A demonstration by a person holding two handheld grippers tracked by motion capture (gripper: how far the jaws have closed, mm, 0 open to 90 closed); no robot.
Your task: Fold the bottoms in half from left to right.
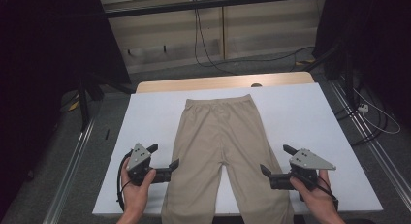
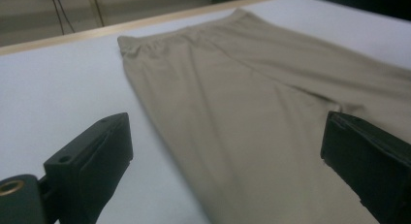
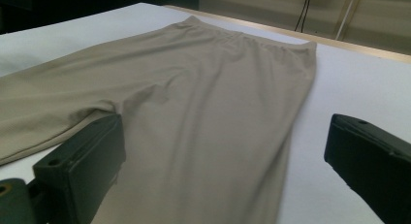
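Note:
A pair of beige trousers (image 1: 220, 136) lies flat on the white table (image 1: 305, 112), waistband at the far side, both legs running over the near edge. My left gripper (image 1: 165, 155) hovers open at the outer edge of the left leg, which lies under its wide-apart jaws in the left gripper view (image 2: 228, 122). My right gripper (image 1: 275, 158) stands open at the outer edge of the right leg. In the right gripper view (image 3: 227, 124) the trousers (image 3: 218, 73) stretch away between the jaws to the waistband. Nothing is held.
White tabletop shows on both sides of the trousers (image 2: 252, 88). A wooden strip (image 1: 223, 82) runs along the far edge. Beyond it are cables (image 1: 203, 54) on the floor, a low wall and dark frame posts (image 1: 85, 98) at either side.

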